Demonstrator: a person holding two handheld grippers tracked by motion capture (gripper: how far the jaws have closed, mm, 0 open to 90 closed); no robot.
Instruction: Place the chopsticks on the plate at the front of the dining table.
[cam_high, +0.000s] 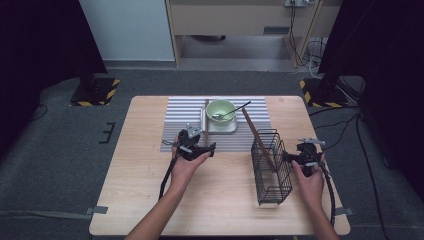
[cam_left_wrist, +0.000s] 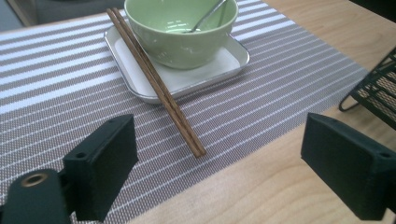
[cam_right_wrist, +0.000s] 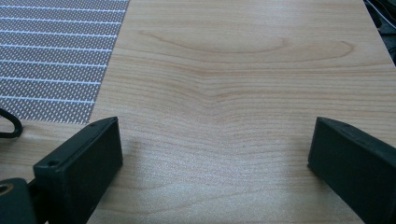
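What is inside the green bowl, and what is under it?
Inside the green bowl lies a metal spoon, its handle leaning out over the rim. The bowl stands on a white tray, with brown chopsticks resting across the tray's edge. The tray surface beneath the bowl is covered.

A: Background?
B: Wooden table (cam_high: 140, 170), striped placemat (cam_high: 180, 120) across its far half.
A: On the mat?
B: White square tray (cam_high: 222, 129), green bowl (cam_high: 220, 109) standing in it, metal spoon (cam_high: 235, 110) in the bowl (handle sticks out over the rim to the right).
A: Floor?
B: Grey carpet, two hazard-striped stand bases (cam_high: 95, 92) at the far corners, cables (cam_high: 305, 50) behind.
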